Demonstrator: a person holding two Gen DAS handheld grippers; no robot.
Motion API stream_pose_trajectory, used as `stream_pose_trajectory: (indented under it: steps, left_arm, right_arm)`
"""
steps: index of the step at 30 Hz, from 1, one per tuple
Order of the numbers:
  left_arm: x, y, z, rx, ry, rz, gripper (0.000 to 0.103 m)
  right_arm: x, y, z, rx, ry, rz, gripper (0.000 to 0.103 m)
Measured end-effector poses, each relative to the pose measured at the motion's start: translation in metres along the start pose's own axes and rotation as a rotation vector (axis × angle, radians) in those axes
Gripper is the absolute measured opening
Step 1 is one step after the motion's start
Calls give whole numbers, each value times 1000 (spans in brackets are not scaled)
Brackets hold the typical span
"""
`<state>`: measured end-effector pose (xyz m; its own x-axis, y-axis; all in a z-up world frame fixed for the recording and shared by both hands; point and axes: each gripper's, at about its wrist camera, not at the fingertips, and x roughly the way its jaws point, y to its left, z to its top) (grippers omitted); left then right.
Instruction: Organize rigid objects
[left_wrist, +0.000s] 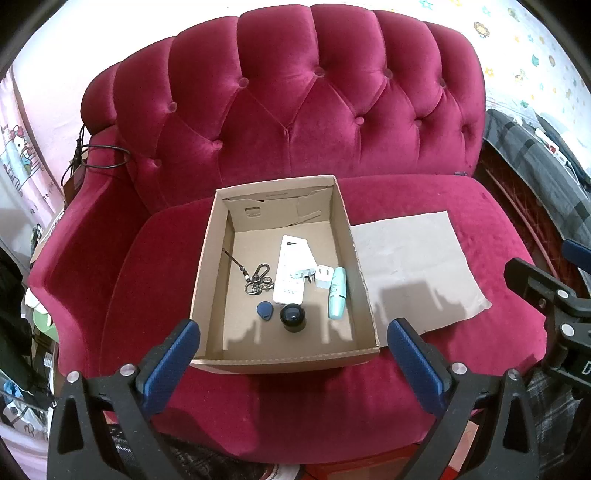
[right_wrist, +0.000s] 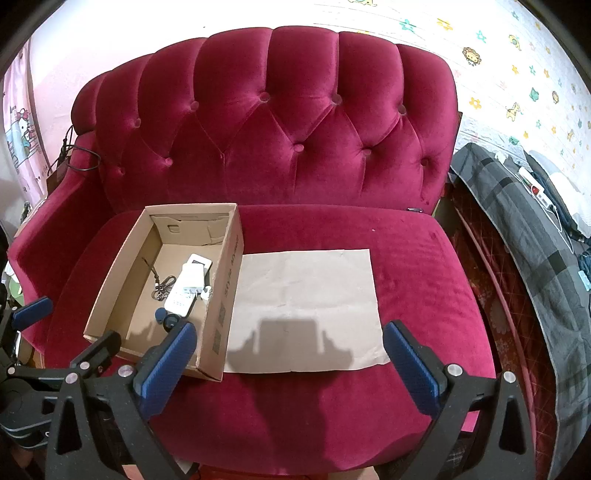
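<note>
An open cardboard box stands on a red sofa seat. In it lie a white remote, a white plug adapter, a teal tube, a black round cap, a blue key fob and a key ring. A flat cardboard sheet lies right of the box. My left gripper is open and empty, above the box's near edge. My right gripper is open and empty, above the sheet's near edge.
The red tufted sofa fills both views. A grey checked blanket lies to the right, off the sofa. A black cable hangs on the left armrest. The right gripper's body shows at the right edge.
</note>
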<state>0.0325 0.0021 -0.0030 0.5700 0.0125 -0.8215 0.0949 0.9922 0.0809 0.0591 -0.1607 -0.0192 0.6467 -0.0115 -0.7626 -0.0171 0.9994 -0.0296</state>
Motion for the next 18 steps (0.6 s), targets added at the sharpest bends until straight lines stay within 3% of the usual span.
stream_pose_trajectory:
  steps: [18]
  left_arm:
    - [-3,0,3,-7,-5,-2,103]
  right_arm:
    - [-1,1,2,-3,-2,6,103]
